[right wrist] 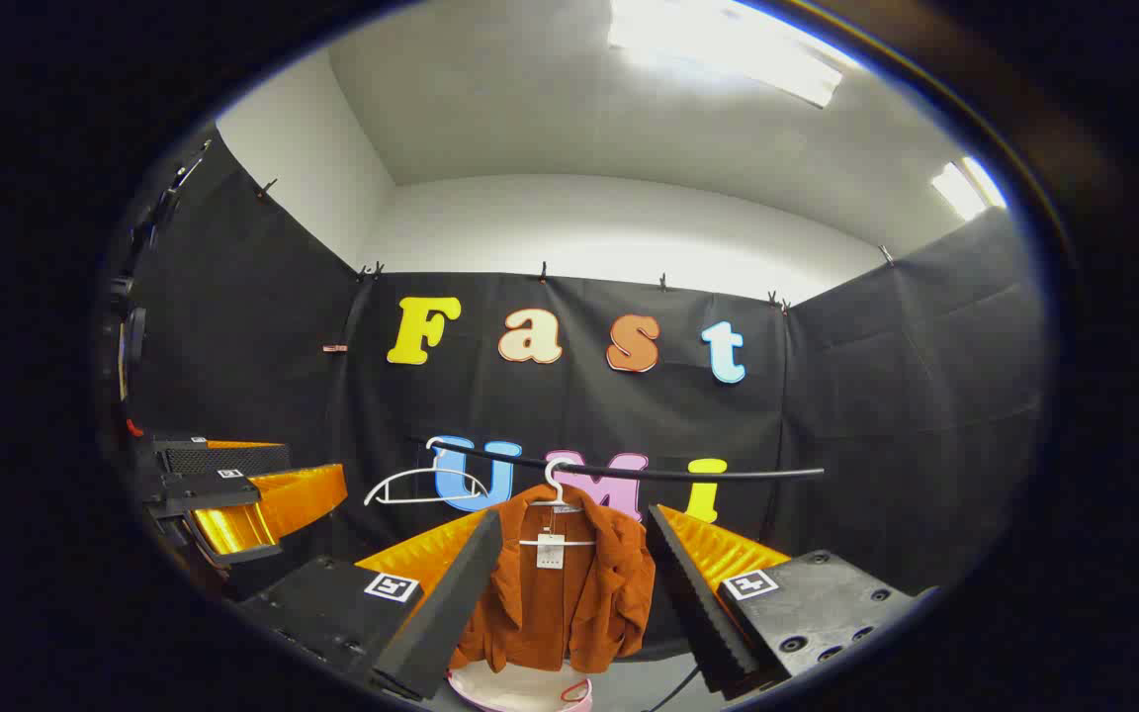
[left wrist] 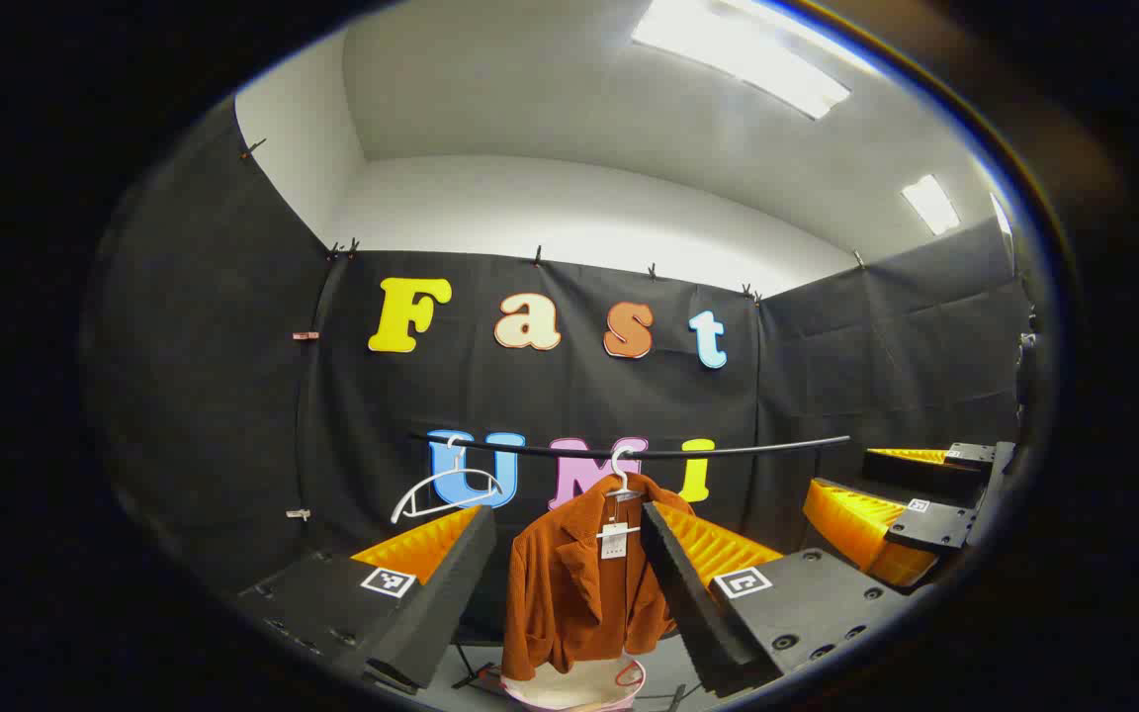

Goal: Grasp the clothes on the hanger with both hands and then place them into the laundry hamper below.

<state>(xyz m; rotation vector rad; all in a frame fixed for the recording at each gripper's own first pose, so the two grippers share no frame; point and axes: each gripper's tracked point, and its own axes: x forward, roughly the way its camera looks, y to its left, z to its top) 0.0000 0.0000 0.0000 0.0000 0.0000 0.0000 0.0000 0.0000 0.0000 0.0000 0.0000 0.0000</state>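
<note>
The orange jacket (left wrist: 577,583) hangs on a white hanger (left wrist: 619,489) from a dark rail (left wrist: 728,452) that runs across the back of the booth, in front of the black cloth wall. In the left gripper view it hangs straight ahead, framed between the two fingers of the left tool (left wrist: 569,578), which stand wide apart and touch nothing. A white tag (left wrist: 614,541) dangles at the jacket's collar. Directly below the hem sits the laundry hamper (left wrist: 569,689), pale with a pink rim, only its top edge in view. A second, bare white hanger (left wrist: 446,491) hangs on the rail to the left of the jacket. At the right edge of this view the right tool (left wrist: 911,504) is seen from the side, its fingers parted, well apart from the jacket.

In the right gripper view the jacket (right wrist: 565,593) again hangs between the fingers of the right tool (right wrist: 569,593), which are spread wide and clear of the cloth. The hamper (right wrist: 520,689) lies just under the jacket's hem. The bare hanger (right wrist: 421,487) is to the jacket's left on the rail (right wrist: 708,475). At the left edge the left tool (right wrist: 233,499) shows from the side, fingers apart, holding nothing.
</note>
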